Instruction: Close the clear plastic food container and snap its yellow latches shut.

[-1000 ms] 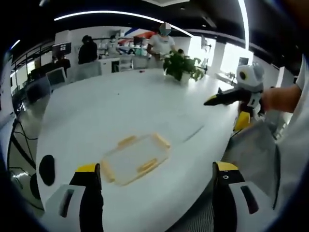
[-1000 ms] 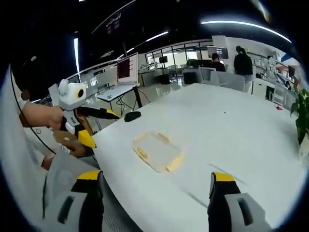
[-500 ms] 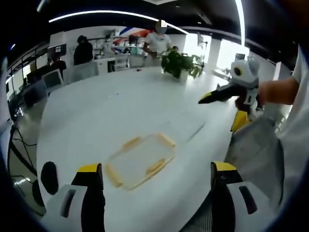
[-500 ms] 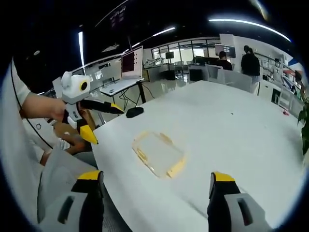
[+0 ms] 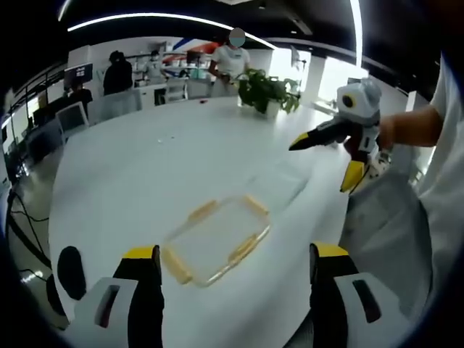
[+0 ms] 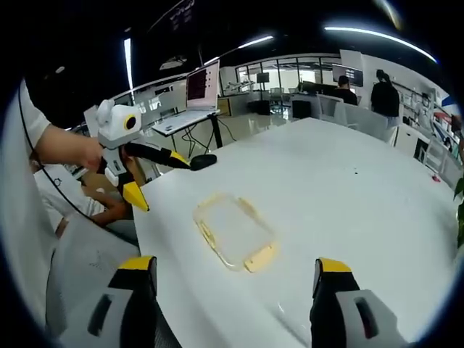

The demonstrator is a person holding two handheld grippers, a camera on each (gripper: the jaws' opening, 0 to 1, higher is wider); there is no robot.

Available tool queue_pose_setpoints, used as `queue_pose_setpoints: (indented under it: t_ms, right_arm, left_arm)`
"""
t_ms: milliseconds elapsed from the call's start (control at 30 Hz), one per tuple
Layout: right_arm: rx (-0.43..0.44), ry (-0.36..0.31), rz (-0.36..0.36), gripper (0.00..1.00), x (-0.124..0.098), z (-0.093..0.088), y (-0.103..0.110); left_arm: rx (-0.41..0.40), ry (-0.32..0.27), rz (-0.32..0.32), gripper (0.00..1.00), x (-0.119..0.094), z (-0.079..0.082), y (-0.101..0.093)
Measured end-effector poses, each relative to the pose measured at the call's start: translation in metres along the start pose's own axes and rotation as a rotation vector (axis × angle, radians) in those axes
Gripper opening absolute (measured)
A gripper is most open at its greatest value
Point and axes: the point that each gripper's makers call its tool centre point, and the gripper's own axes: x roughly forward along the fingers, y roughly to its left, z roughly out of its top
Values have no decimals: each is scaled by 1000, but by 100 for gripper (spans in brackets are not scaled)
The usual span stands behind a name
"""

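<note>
The clear plastic container (image 5: 217, 239) lies flat on the white table (image 5: 138, 167) near its front edge, with yellow latches (image 5: 244, 249) sticking out along its sides. My left gripper (image 5: 235, 254) hovers open just short of it, one jaw on each side of the view. In the right gripper view the container (image 6: 232, 232) lies ahead of my open right gripper (image 6: 235, 265). A hand holds each gripper above the table edge. The right gripper (image 5: 322, 167) and the left gripper (image 6: 163, 183) both stand with jaws spread and nothing between them. Whether the latches are snapped I cannot tell.
A black mouse (image 5: 70, 262) lies near the table's edge, beyond the container (image 6: 204, 161). A potted plant (image 5: 264, 90) stands at the far end. People stand at desks behind it. A grey-clad lap (image 5: 384, 217) is close to the table edge.
Both cameras have drifted a little nearer the container, which looks slightly larger. The container itself has not moved. Both grippers stay open.
</note>
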Motion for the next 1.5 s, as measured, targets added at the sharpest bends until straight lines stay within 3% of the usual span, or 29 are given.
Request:
queue_pose_setpoints:
  t_ms: [167, 467, 967, 1100, 1200, 1500]
  right_arm:
    - [-111, 27, 2, 82, 6, 2, -5]
    - [-147, 48, 32, 82, 21, 5, -11]
    - [-218, 125, 61, 79, 43, -4, -22]
    - [-242, 140, 64, 78, 47, -6, -26]
    - [-276, 172, 88, 70, 50, -13, -27]
    - [-357, 232, 114, 62, 62, -24, -31]
  left_arm:
    - [76, 30, -34, 82, 5, 0, 6]
    - [144, 77, -65, 83, 10, 1, 23]
    - [337, 174, -135, 76, 25, -14, 41]
    - [355, 195, -151, 75, 28, -17, 46]
    - [381, 209, -175, 73, 30, -20, 49]
    - [447, 284, -218, 69, 36, -33, 55]
